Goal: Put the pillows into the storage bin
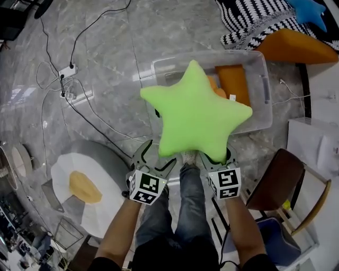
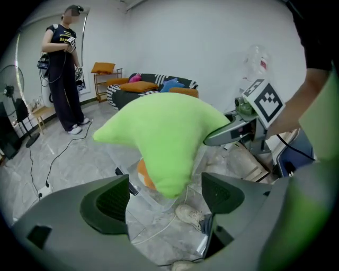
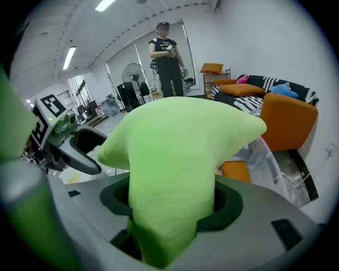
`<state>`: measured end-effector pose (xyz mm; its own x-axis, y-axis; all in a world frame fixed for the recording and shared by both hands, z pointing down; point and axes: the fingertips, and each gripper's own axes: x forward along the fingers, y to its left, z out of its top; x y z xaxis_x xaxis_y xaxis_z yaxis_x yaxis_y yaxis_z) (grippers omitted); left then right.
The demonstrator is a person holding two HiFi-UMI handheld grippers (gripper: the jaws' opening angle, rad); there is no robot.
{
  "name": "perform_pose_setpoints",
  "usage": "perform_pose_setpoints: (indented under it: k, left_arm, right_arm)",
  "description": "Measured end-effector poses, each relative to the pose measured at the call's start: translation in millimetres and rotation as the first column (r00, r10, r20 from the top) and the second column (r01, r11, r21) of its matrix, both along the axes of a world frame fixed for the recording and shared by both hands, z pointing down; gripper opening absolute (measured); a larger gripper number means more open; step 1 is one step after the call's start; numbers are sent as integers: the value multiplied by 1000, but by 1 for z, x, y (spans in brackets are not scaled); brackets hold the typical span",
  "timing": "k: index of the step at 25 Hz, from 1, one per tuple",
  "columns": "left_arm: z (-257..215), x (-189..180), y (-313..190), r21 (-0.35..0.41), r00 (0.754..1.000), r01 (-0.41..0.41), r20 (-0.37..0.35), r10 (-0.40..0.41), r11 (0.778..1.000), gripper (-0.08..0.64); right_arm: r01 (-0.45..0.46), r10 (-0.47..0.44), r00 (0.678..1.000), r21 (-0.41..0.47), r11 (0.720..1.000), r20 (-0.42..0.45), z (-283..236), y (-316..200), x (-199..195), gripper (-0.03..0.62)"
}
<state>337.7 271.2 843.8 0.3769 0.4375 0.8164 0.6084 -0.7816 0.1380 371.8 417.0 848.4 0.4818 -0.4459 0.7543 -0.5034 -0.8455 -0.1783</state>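
A lime-green star pillow hangs over a clear plastic storage bin that stands on the grey floor. Orange pillows lie inside the bin. My right gripper is shut on the star's lower right arm; in the right gripper view the pillow fills the gap between the jaws of that gripper. My left gripper is open at the star's lower left. In the left gripper view the pillow's tip hangs ahead of the left gripper, apart from both pads.
A fried-egg cushion lies on the floor at the left. A power strip with cables is at the far left. A brown chair stands at the right, an orange sofa with a blue star pillow behind the bin. A person stands farther off.
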Motion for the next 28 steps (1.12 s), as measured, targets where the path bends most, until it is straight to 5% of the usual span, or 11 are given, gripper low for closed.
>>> perform_pose_setpoints:
  k: [8,11,28]
  left_arm:
    - [8,-1,-12,-12,998,68,4,-68,998,425]
    - [12,-2,-19,-7,995,97,23,-97,995,425]
    - [-26,17,-43,-78,986,159,-35,-162,984,414]
  right_arm:
    - [6,1,999,-149,989,42,53,13,30,320]
    - [46,-33,997,-199,979,68,67,12,44,375]
    - [11,-15,999,-111,994,-42,-7,-28,29,381]
